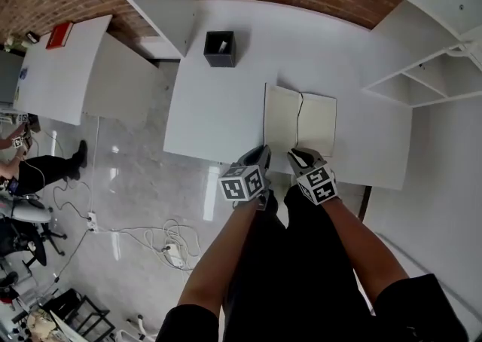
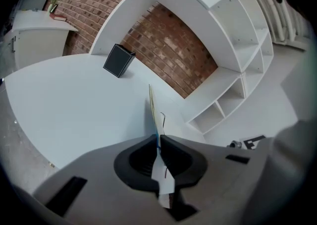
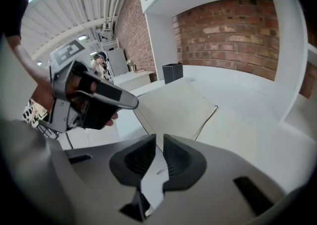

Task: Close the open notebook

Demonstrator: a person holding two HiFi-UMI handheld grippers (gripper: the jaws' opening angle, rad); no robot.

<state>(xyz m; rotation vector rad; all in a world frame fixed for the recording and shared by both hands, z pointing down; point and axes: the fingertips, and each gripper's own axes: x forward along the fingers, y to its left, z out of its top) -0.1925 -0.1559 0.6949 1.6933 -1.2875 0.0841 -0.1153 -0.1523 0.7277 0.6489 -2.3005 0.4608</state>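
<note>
An open notebook (image 1: pixel 316 126) with cream pages lies on the white table (image 1: pixel 218 114), close to its near edge. My left gripper (image 1: pixel 263 154) is at the near left corner and is shut on the left leaf (image 2: pixel 151 102), which stands up edge-on from the jaws (image 2: pixel 157 140). My right gripper (image 1: pixel 300 155) is at the near edge by the spine. Its jaws (image 3: pixel 159 142) stand a narrow gap apart, with the near edge of the raised left leaf (image 3: pixel 178 102) running into the gap. A thin ribbon (image 3: pixel 205 120) lies along the spine.
A black open box (image 1: pixel 220 48) stands at the table's far side. White shelving (image 1: pixel 422 84) flanks the table on the right, and a brick wall is behind. Another white table with a red item (image 1: pixel 59 35) is at far left. Cables (image 1: pixel 169 242) lie on the floor.
</note>
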